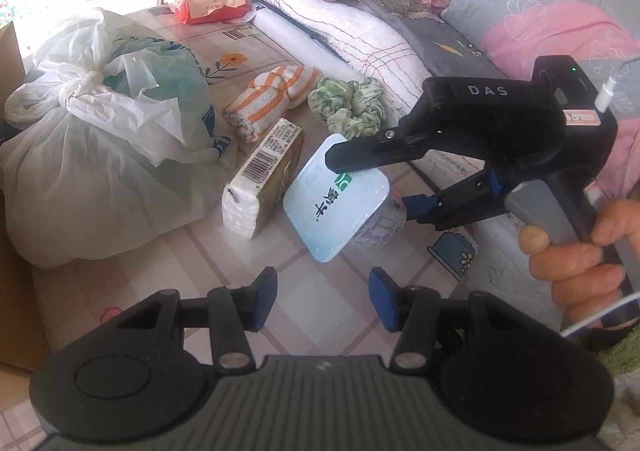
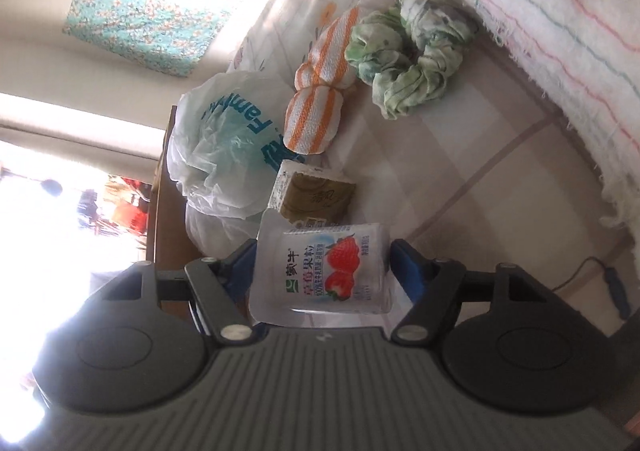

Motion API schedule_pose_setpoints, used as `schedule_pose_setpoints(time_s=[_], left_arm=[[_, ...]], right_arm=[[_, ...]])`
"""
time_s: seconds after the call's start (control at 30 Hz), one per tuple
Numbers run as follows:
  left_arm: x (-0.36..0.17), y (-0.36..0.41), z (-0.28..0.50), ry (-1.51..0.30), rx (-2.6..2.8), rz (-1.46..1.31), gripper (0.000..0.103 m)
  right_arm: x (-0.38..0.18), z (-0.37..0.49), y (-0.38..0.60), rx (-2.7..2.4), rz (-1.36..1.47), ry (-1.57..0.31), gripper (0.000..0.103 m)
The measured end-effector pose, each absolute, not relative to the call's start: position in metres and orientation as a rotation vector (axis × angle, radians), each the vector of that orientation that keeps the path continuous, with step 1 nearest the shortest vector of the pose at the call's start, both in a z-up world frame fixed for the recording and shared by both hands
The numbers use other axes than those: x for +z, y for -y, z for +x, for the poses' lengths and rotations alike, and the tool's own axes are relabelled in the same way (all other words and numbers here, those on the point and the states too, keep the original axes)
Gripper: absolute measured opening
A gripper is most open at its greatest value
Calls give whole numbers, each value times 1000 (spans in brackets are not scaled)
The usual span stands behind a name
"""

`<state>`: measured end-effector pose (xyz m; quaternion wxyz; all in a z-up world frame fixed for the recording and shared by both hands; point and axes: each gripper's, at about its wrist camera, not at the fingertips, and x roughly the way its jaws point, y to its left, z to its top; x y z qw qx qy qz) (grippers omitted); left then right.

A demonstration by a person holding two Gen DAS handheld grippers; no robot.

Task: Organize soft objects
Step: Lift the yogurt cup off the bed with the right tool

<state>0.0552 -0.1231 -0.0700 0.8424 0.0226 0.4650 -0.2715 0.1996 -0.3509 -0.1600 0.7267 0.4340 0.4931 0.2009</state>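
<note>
My right gripper (image 2: 322, 271) is shut on a strawberry yogurt cup (image 2: 320, 271), one pad on each side; in the left wrist view the cup (image 1: 338, 209) lies tilted on its side over the mat, held by the right gripper (image 1: 384, 187). My left gripper (image 1: 322, 299) is open and empty, low in front of the cup. Behind the cup lie a tissue pack (image 1: 262, 179), an orange-striped rolled towel (image 1: 272, 101) and a green knotted cloth (image 1: 348, 105). These also show in the right wrist view: tissue pack (image 2: 314, 193), towel (image 2: 320, 91), cloth (image 2: 416, 43).
A tied white plastic bag (image 1: 92, 139) fills the left. A folded white blanket (image 1: 332, 23) and pink-grey bedding (image 1: 540, 23) lie behind and right. A red-white package (image 1: 204, 1) sits at the far back. A cardboard box edge (image 1: 12, 251) is at far left.
</note>
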Motion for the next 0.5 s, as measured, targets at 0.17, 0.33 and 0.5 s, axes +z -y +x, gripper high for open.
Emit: schedule_pose_setpoints(time_s=[0.17,0.33,0.5], left_arm=[[-72,125,58,-985,-572,51,52],[-74,131,60,-989,-582,55,52],[-74,139,60,-980,-597,71,52]], right_arm=[[-166,201,354,461,980,-1083,72],[-159,200,357,445,916,-1061,73],[-154,197,366,419,878,-1046,74]])
